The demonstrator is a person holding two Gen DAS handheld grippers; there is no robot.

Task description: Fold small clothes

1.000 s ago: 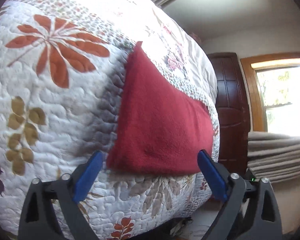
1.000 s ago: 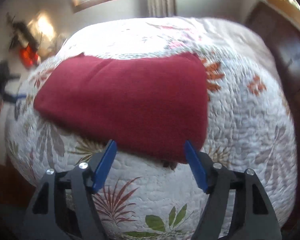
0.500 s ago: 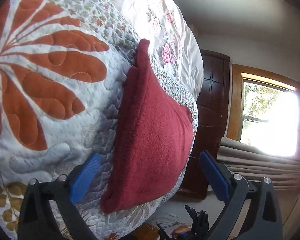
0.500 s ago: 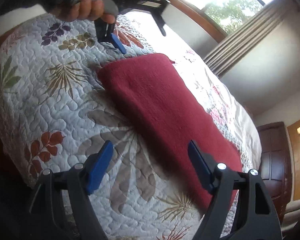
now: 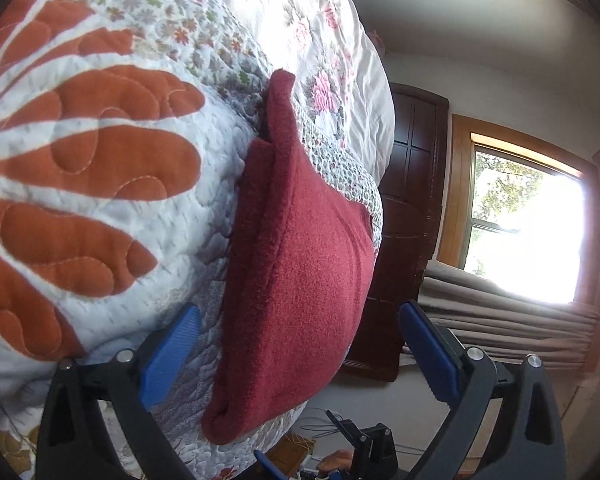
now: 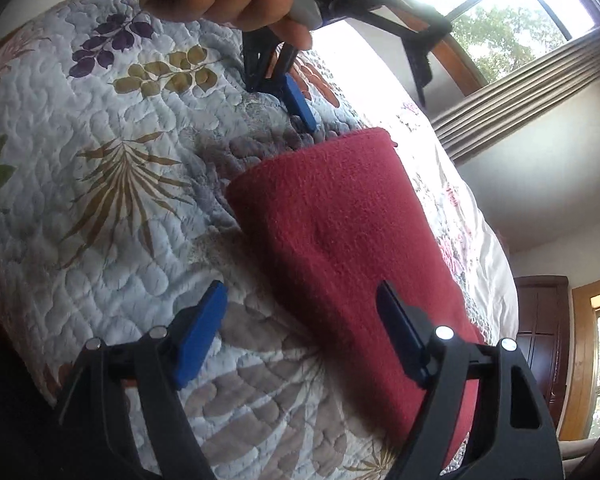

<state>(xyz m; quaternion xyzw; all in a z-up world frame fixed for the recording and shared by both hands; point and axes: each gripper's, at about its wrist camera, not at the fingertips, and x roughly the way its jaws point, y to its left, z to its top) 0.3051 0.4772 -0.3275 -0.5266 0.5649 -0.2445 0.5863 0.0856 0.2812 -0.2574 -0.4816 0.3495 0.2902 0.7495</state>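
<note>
Lying folded on the floral quilt (image 5: 100, 200) of the bed: a red fleece garment (image 5: 300, 280). Left tool (image 5: 296, 356) spread wide, released, at its near edge, toward 6 o'clock. Right tool (image 6: 300, 336) likewise released, straddling the opposite edge.

Both wrist views near red cloth (image 5: 296, 280)
</note>
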